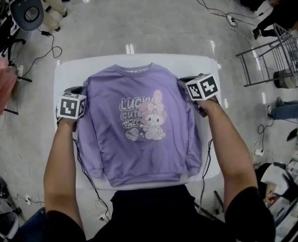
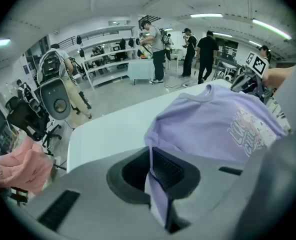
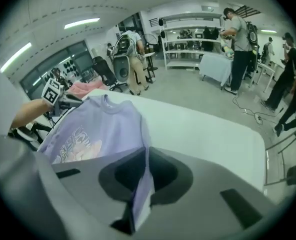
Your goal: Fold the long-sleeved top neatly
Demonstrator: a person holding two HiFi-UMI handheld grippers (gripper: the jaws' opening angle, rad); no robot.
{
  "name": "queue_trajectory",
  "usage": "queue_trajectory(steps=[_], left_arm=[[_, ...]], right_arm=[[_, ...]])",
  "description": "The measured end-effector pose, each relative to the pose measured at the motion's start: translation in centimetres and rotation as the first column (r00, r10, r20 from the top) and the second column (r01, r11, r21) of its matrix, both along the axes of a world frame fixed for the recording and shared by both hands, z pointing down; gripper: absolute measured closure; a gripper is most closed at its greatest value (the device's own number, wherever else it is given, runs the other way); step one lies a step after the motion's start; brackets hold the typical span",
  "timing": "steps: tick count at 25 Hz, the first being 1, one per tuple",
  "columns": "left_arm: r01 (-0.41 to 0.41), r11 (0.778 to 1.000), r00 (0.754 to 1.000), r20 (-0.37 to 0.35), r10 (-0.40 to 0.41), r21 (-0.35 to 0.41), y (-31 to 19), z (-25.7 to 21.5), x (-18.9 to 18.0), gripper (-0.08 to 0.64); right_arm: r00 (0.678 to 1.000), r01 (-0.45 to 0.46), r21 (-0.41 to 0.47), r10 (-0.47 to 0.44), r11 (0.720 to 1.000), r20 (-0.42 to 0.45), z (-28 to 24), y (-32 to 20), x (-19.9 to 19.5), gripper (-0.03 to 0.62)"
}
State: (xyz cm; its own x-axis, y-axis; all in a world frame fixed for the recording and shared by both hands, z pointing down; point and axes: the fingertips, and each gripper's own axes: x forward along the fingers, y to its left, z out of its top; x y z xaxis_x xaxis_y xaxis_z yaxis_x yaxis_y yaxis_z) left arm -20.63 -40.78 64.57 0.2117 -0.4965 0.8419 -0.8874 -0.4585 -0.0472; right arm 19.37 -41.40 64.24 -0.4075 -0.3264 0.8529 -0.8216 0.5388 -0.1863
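Purple long-sleeved top [image 1: 134, 130] is laid flat, print up, on white surface [image 1: 68, 72], w/ L claw [image 2: 157, 176] clenched on its L-side shoulder edge & R claw [image 3: 141, 181] clenched on R-side shoulder edge.

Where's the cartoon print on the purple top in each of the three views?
Head view: the print sits mid-frame, on the chest of the purple top.
Left gripper view: the print is at the right, seen at a slant.
Right gripper view: the print is at the lower left.
Shared landmark: the top's collar, higher in frame than the print in all three.
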Motion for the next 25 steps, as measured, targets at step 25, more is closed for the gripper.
queue_trajectory(steps=[25], left_arm=[[0.07,0.991,0.991,0.103,-0.081,0.112,-1.2,-0.7,-2.9,0.546]], right_arm=[[0.995,-0.063,0.233,0.078,0.97,-0.056,-0.2,-4.4,3.2,0.473]])
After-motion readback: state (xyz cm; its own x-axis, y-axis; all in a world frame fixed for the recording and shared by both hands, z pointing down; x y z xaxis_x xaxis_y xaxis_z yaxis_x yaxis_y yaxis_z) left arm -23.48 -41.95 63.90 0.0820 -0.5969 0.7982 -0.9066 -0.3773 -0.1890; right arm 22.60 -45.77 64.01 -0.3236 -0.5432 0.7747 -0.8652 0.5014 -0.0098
